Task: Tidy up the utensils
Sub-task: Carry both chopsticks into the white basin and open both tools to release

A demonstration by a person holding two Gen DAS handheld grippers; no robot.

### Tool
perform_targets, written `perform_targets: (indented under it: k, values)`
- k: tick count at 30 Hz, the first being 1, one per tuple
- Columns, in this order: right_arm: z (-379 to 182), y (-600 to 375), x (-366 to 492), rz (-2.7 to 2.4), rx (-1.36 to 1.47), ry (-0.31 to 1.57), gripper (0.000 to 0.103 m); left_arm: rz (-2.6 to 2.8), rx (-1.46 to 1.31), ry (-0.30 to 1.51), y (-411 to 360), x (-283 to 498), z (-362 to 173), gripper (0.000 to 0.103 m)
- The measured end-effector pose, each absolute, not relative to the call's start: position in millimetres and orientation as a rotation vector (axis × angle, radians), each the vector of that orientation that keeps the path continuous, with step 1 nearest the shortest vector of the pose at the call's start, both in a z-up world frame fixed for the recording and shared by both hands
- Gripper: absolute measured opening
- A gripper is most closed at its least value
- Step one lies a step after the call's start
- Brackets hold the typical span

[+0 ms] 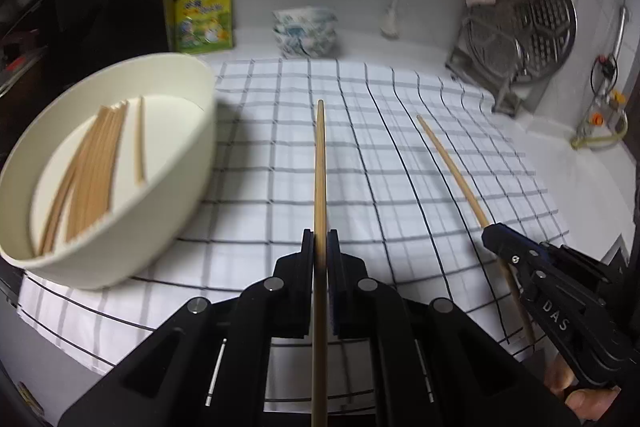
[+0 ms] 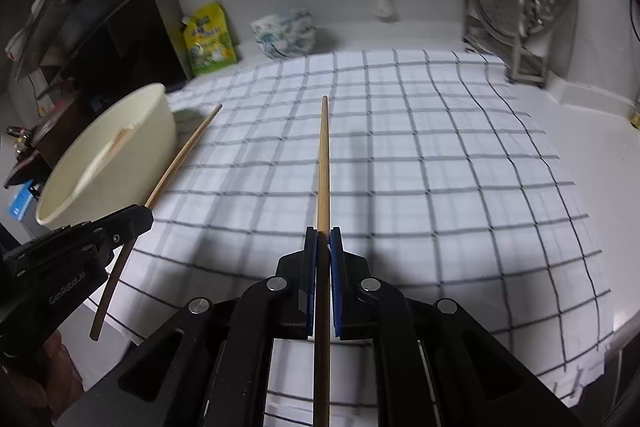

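Checked cloth (image 1: 360, 155) covers the bench. Each gripper, left (image 1: 320, 247) and right (image 2: 323, 243), has its jaws clamped on one chopstick (image 1: 320, 163) (image 2: 323, 163), lifted clear. Next, I judge: carry both to the bowl (image 1: 192, 131) holding the others.

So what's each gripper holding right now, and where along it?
The left gripper and the right gripper each clamp one chopstick partway along, tip forward, back end trailing.

You have the bowl (image 1: 120, 155) on the cloth's (image 1: 360, 147) left edge, chopsticks (image 1: 92, 179) lying in it. Behind the cloth, on the counter (image 1: 580, 195), a pouch (image 1: 204, 15) stands left of a tissue pack (image 1: 306, 31); a rack (image 1: 520, 35) stands far right.
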State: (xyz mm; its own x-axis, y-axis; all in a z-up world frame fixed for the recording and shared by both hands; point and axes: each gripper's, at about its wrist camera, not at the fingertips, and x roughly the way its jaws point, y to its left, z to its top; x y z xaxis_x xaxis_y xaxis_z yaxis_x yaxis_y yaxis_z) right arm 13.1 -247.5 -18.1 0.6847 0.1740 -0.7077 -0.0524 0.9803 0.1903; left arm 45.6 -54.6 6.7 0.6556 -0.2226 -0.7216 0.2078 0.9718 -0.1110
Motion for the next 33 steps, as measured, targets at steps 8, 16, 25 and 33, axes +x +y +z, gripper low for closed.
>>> perform_targets:
  k: [8, 16, 25, 33]
  values:
    - [22, -162, 55, 0.306, 0.138, 0.746, 0.006, -0.119, -0.095, 0.729, 32, 54, 45, 0.007]
    - [42, -64, 100, 0.448, 0.072, 0.740, 0.006, 0.040, -0.116, 0.688, 110, 77, 58, 0.007]
    - [30, 10, 137, 0.513, 0.012, 0.796, 0.006, 0.089, -0.135, 0.741, 150, 110, 40, 0.007]
    - [17, 5, 139, 0.484, 0.020, 0.816, 0.015, 0.143, -0.113, 0.755, 155, 110, 30, 0.056]
